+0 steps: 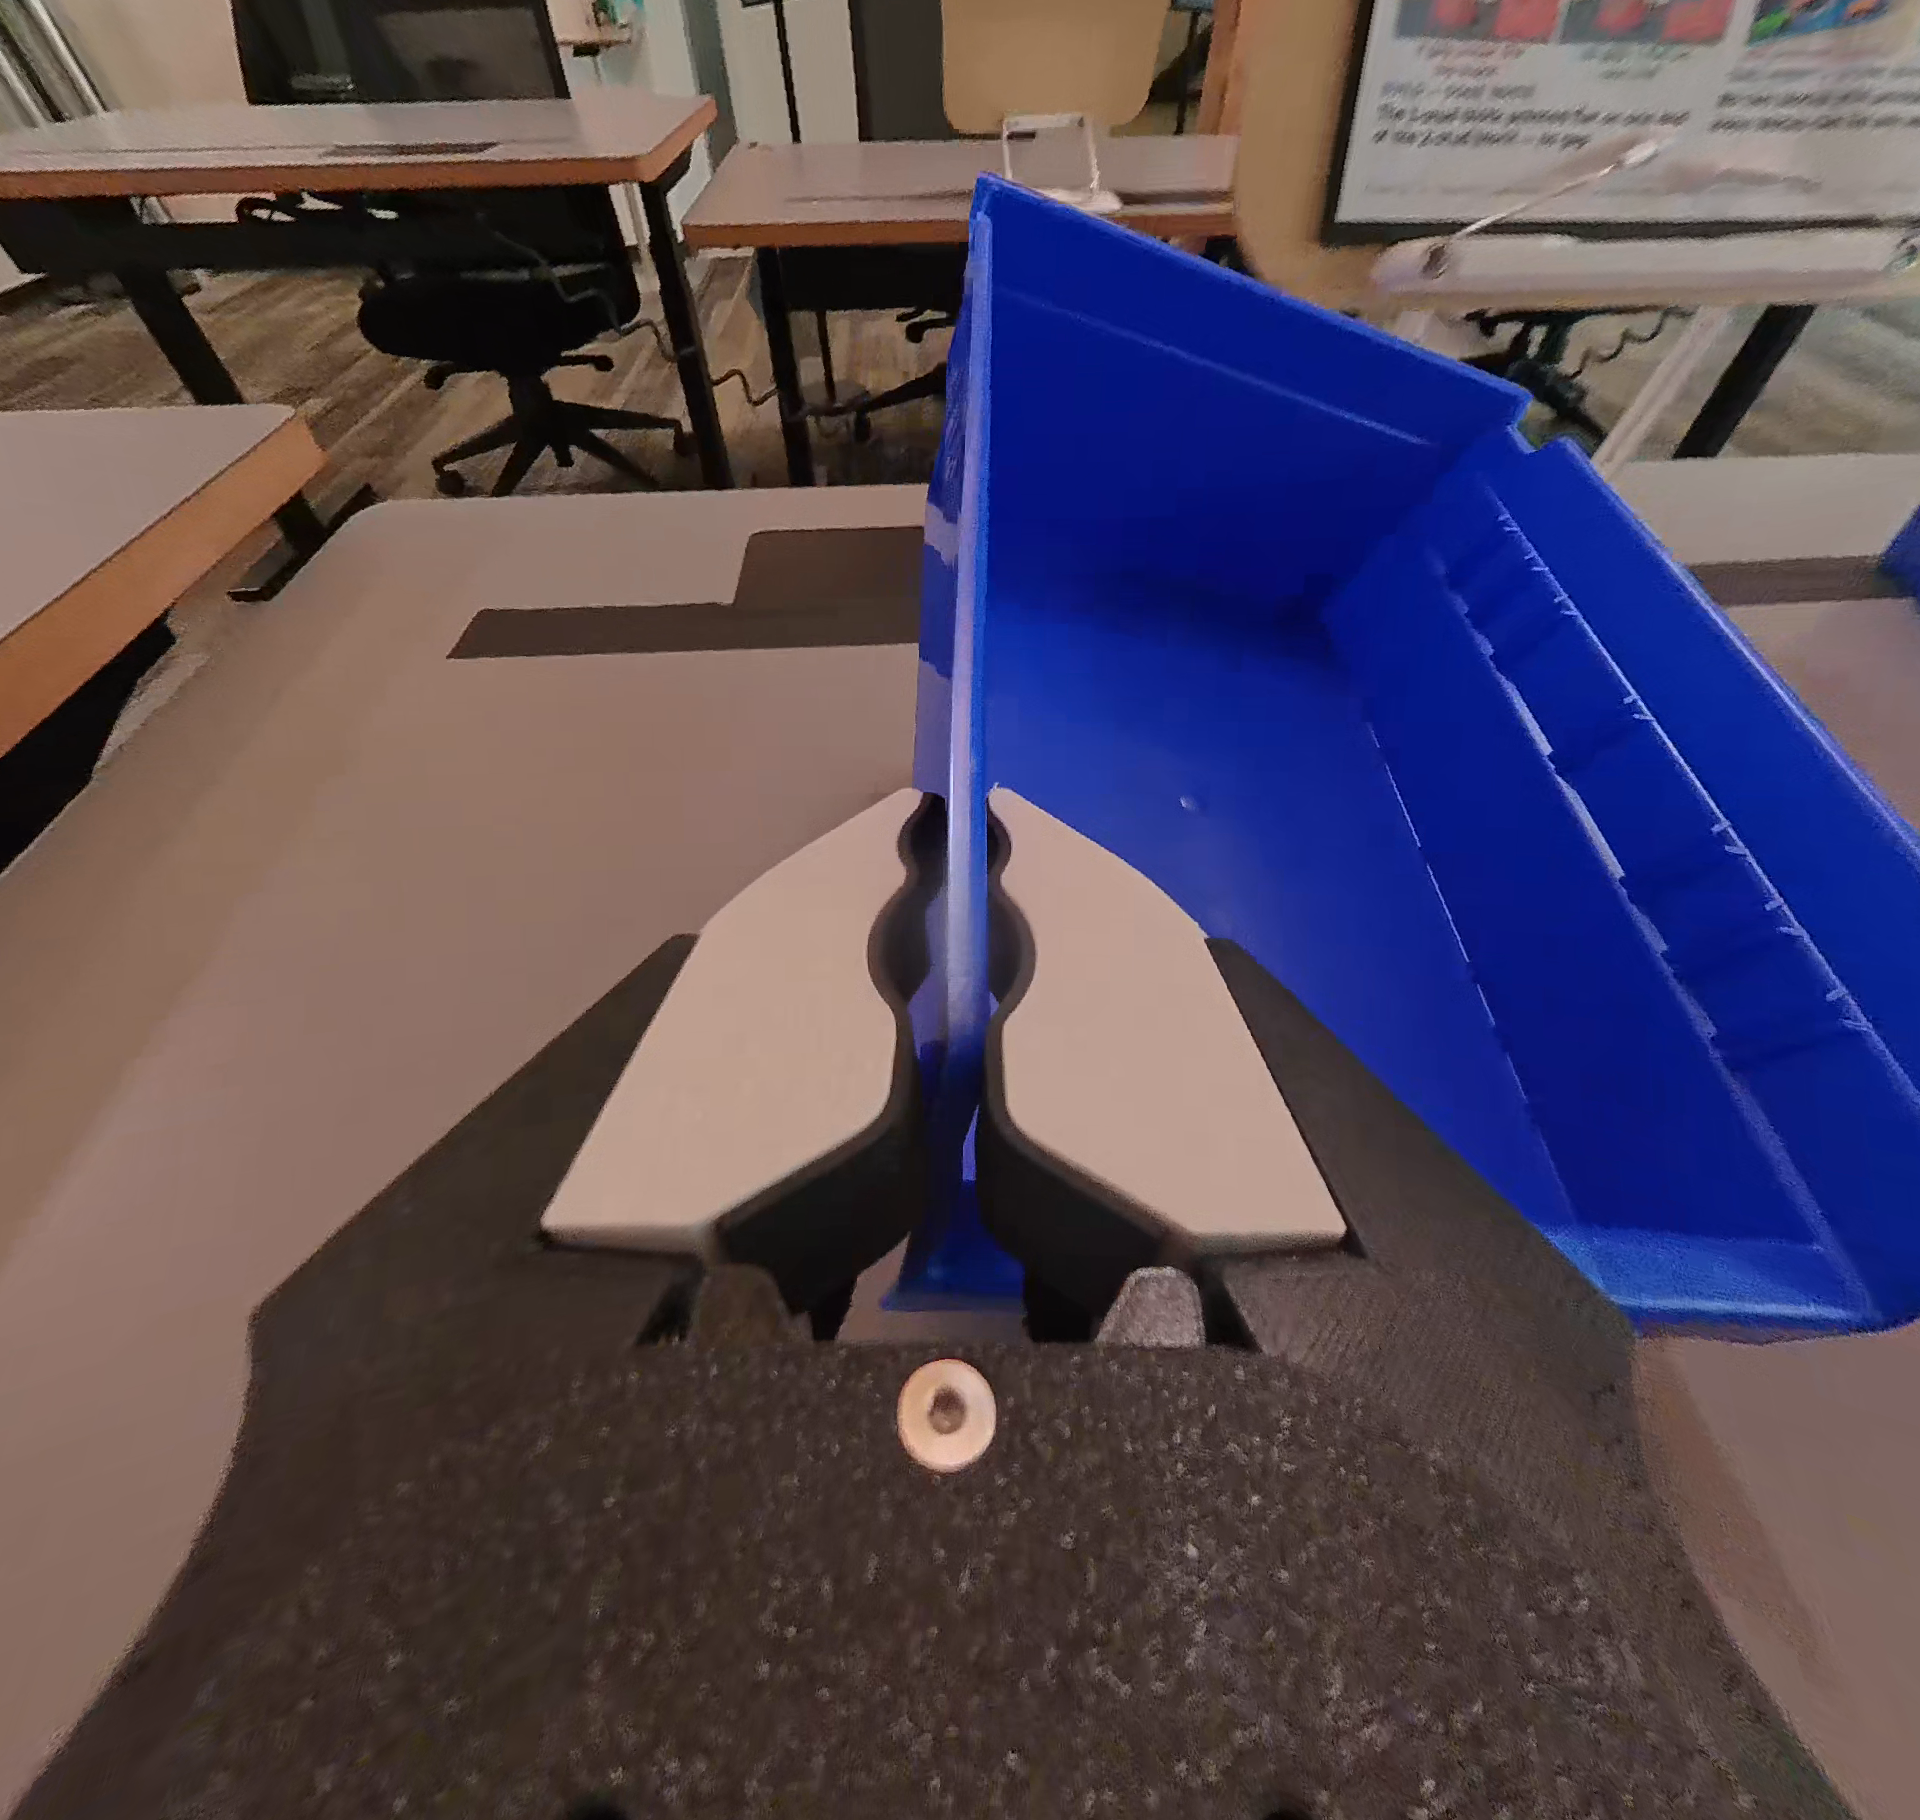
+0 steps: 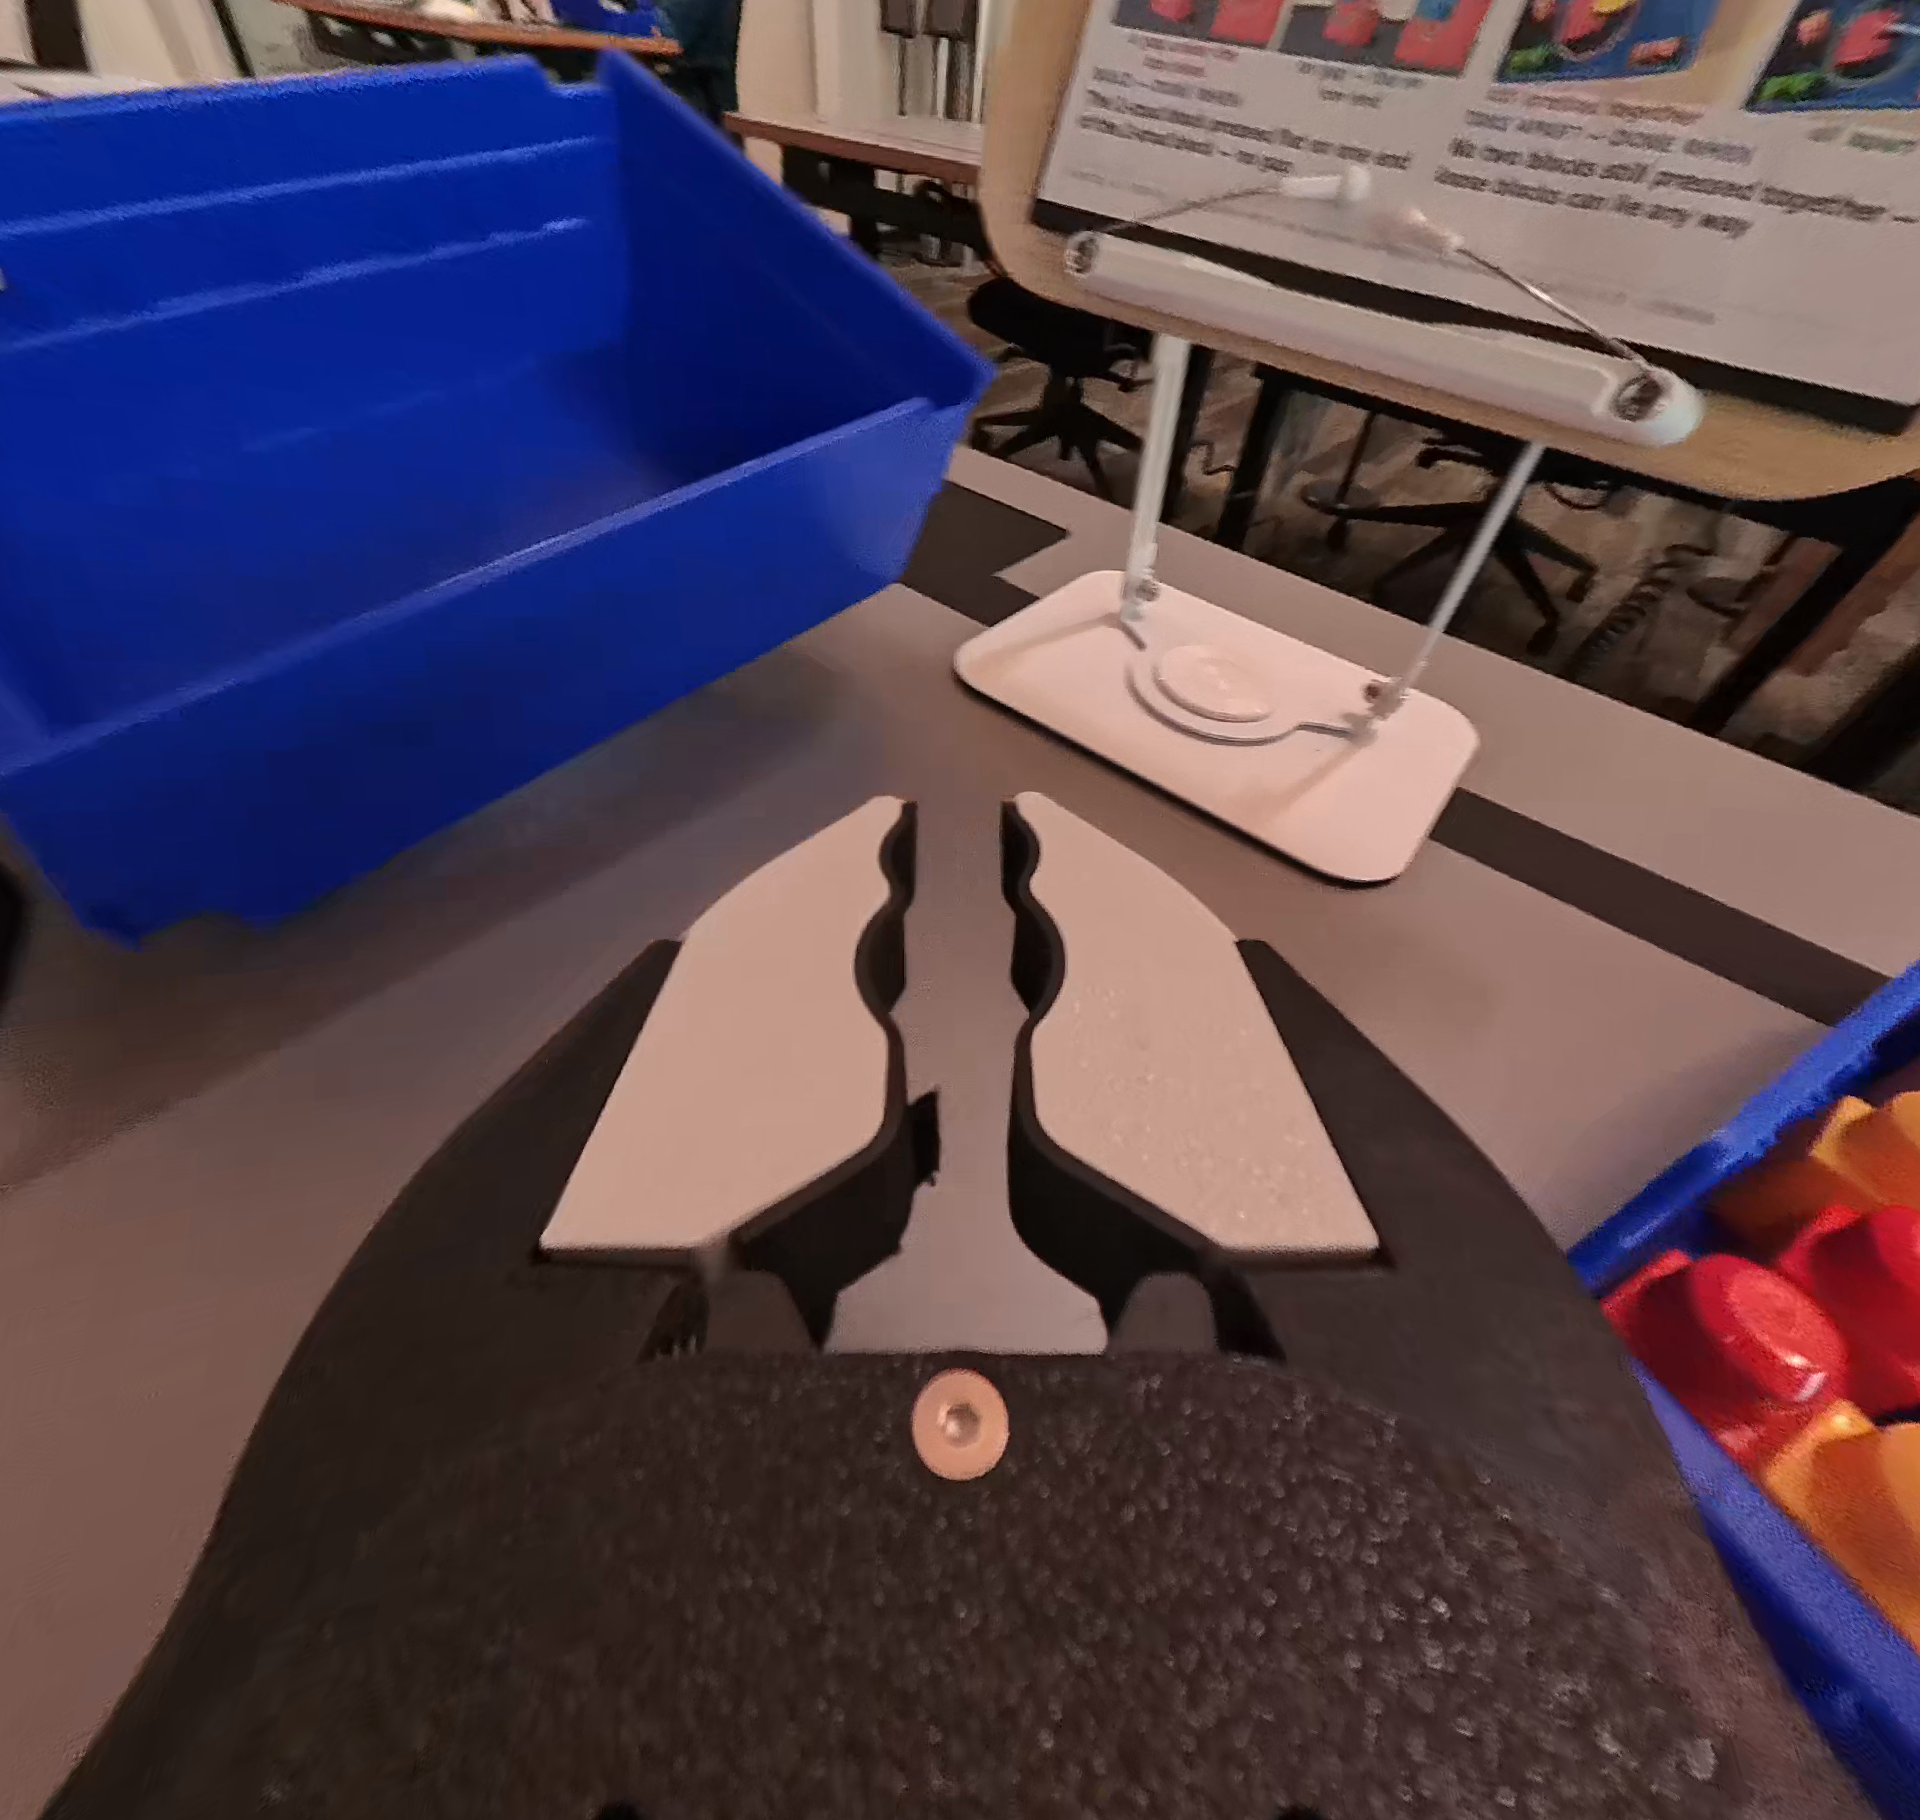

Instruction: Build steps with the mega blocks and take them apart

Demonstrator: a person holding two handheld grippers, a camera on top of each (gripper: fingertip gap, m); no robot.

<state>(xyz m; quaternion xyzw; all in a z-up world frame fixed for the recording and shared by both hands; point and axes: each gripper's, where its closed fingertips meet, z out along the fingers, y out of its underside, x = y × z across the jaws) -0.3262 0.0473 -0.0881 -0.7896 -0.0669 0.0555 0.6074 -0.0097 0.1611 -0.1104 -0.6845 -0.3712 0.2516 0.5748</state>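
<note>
While the left gripper (image 1: pixel 961 929) has its jaws clenched on a wall of the empty blue bin (image 1: pixel 1195 627), that bin hangs tilted above the table (image 1: pixel 468 783). Right of the bin, the right gripper (image 2: pixel 958 897) hovers with jaws parted, empty. Farther right, red and orange blocks (image 2: pixel 1766 1344) lie in a second bin (image 2: pixel 1766 1604).

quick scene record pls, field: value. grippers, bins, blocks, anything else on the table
left gripper: shut on the side wall of the empty blue bin
empty blue bin: tilted, lifted off the table at one side; nothing inside
right gripper: open, holding nothing, above bare table
second blue bin: at right edge of right wrist view, holds red and orange blocks
document stand: white base on table, carries an instruction sheet
steps built: none visible
</note>
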